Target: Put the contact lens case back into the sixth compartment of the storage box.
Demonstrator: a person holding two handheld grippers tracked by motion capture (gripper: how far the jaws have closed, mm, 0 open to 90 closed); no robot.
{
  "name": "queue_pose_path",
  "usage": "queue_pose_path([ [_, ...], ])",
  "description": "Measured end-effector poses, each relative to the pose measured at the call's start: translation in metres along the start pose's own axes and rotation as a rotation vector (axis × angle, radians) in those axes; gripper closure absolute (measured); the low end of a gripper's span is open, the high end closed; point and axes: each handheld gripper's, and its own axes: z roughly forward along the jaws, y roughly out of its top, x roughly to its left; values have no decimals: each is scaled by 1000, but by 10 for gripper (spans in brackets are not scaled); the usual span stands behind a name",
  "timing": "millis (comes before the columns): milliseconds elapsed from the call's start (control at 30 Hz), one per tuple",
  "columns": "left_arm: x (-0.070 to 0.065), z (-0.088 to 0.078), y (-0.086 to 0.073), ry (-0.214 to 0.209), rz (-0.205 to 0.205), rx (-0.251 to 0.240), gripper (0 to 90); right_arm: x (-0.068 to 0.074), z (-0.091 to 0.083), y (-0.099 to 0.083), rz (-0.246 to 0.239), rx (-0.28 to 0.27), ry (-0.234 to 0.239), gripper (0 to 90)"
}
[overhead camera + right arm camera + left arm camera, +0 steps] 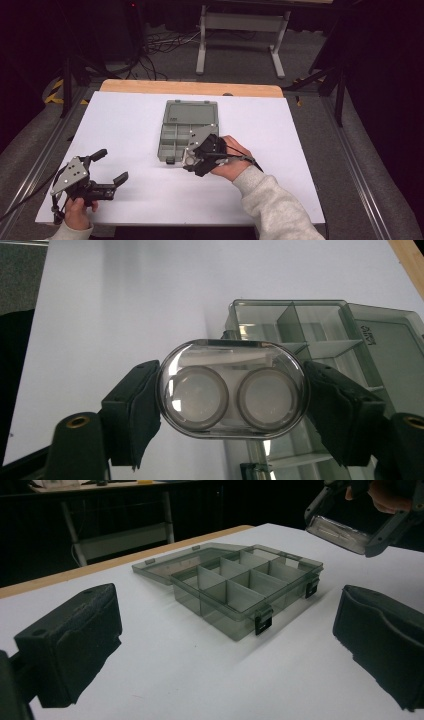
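Note:
A clear oval case [232,390] with two round wells is clamped by its ends between the pads of my right gripper [231,407], which is shut on it. In the high view the right gripper [194,160] hovers over the near right corner of a smoky grey compartment box [175,137]. The box's lid [192,112] lies open flat behind it, and the compartments look empty. From the left gripper view the case [337,532] hangs above the box [240,592]. My left gripper [112,165] sits low at the table's front left, open, with nothing between its fingers.
The box stands mid-table on a white sheet [125,125] over a wooden tabletop [190,87]. Two black latches [263,621] hang on the box's near wall. A metal frame stand [240,30] and cables lie on the floor beyond the table.

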Motion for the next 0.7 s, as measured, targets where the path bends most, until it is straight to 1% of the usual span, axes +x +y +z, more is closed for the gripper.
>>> queue_pose_path([
  [33,0,0,0,2,1,0,3,0,0,0,0,0,0,264],
  [67,0,0,0,3,0,0,3,-3,1,3,-3,10,-8,264],
  [200,2,-2,0,7,-2,1,3,-8,1,6,0,14,-11,264],
  [300,3,-2,0,9,-8,2,3,-11,2,8,0,15,-16,264],
  [367,2,-2,0,9,-7,1,3,-15,3,10,0,17,-19,264],
  [533,3,-3,0,7,-7,-2,3,-21,5,12,2,15,-20,264],
  [567,3,-3,0,8,-8,-3,3,-24,6,14,8,14,-24,264],
  [700,3,-3,0,8,-8,-4,3,-28,7,16,2,14,-28,264],
])
